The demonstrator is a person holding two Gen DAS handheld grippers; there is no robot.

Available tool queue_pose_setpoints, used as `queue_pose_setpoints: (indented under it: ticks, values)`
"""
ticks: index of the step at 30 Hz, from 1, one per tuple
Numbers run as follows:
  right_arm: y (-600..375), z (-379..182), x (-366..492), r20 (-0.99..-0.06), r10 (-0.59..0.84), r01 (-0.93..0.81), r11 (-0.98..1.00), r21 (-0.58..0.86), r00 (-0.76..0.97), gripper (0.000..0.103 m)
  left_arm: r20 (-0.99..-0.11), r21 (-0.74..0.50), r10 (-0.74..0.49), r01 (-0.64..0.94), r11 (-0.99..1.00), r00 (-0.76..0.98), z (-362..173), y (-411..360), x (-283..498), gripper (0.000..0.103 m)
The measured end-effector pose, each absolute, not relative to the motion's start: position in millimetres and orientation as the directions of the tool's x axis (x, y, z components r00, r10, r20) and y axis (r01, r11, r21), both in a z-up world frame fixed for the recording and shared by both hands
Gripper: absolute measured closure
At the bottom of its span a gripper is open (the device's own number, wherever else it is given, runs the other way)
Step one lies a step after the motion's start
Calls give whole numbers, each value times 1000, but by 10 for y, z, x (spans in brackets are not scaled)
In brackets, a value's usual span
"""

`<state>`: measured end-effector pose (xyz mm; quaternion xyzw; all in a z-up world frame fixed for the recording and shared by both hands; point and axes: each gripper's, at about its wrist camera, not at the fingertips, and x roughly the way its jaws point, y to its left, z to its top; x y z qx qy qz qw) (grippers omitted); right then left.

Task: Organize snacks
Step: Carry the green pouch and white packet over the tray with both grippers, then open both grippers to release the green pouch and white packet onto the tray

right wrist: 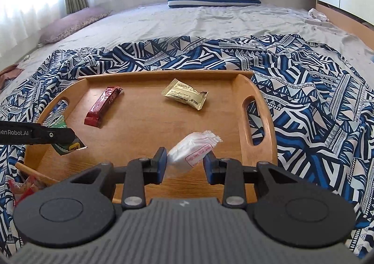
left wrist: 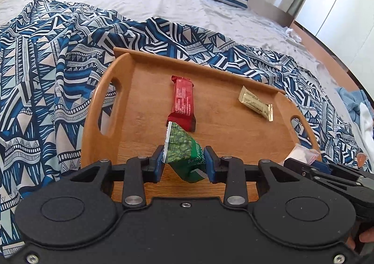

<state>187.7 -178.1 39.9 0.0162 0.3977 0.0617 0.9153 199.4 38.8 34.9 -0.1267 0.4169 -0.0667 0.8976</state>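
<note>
A wide bed point(right wrist: 187, 23) fills the scene, a blue-and-white patterned cloth point(right wrist: 303, 90) spread across it. On that cloth sits the wooden tray point(right wrist: 261, 104), handles cut into both ends. Over the tray's near left side, the left gripper point(left wrist: 184, 160) has its blue pads pressed onto a green snack packet point(left wrist: 182, 147), held above the wood. To its right, the right gripper point(right wrist: 184, 163) brackets a white snack packet point(right wrist: 191, 149); the left pad touches it, the right pad sits just beside it, so a firm pinch cannot be confirmed. A red bar point(right wrist: 102, 106) lies mid-tray, a gold packet point(right wrist: 184, 96) well apart near the far rim.
</note>
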Motion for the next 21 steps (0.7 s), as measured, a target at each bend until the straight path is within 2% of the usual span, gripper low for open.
queue_pose_setpoints:
  ticks: [14, 15, 16, 17, 19, 20, 21]
  values:
    - [-1749, 347, 1986, -737, 126, -106, 992, 73, 664, 63, -740, -298, -234, 5, 955, 631, 234, 332, 2174, 68]
    - [-1746, 351, 1989, -736, 126, -107, 992, 73, 666, 61, -741, -291, -230, 7, 957, 631, 234, 323, 2175, 67]
    - [-1740, 355, 1992, -733, 124, -107, 992, 70, 669, 50, -741, -282, -222, 7, 960, 633, 236, 315, 2173, 67]
    - [-1736, 365, 1992, -730, 122, -108, 992, 67, 672, 49, -740, -270, -212, 7, 963, 638, 242, 310, 2166, 63]
    - [-1732, 391, 1988, -723, 127, -116, 991, 64, 679, 40, -737, -249, -195, 9, 969, 647, 265, 306, 2148, 46]
    - [-1733, 407, 1982, -719, 125, -116, 991, 61, 683, 35, -731, -241, -189, 10, 970, 656, 283, 307, 2132, 41]
    - [-1735, 422, 1974, -716, 122, -116, 992, 58, 688, 34, -725, -233, -182, 12, 972, 664, 304, 312, 2115, 32]
